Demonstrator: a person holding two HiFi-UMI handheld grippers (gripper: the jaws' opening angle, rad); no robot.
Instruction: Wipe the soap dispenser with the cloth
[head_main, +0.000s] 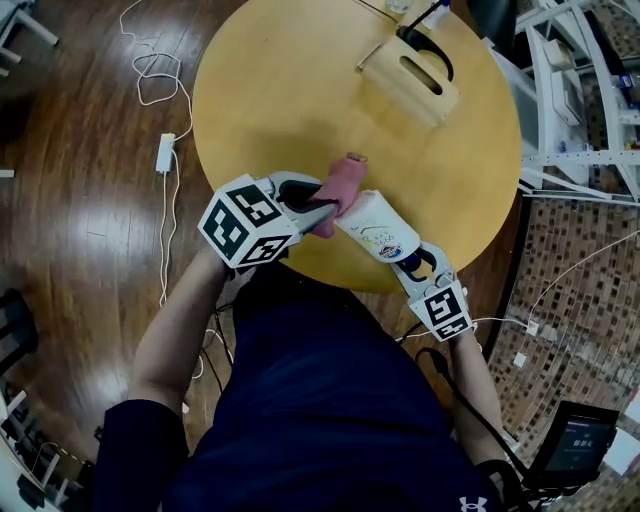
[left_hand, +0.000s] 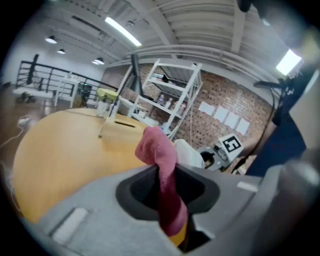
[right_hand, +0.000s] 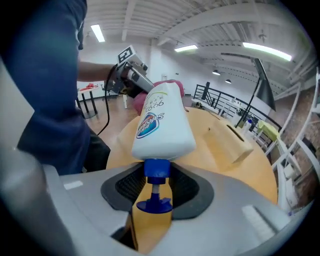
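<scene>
Left of the wooden box (head_main: 412, 80) and nearer than it, the round table (head_main: 270, 110) lies bare — wide room to pass. Well nearer than the box, the held soap dispenser (head_main: 378, 232) and cloth (head_main: 340, 190) crowd the table's edge; right of the box, a white rack (head_main: 580, 100) stands close.

I count one white plastic soap dispenser (head_main: 372, 228) with blue pump, one pink fabric cloth (head_main: 342, 190), one round wooden table (head_main: 280, 100) — and one slotted wooden box (head_main: 395, 92).
</scene>
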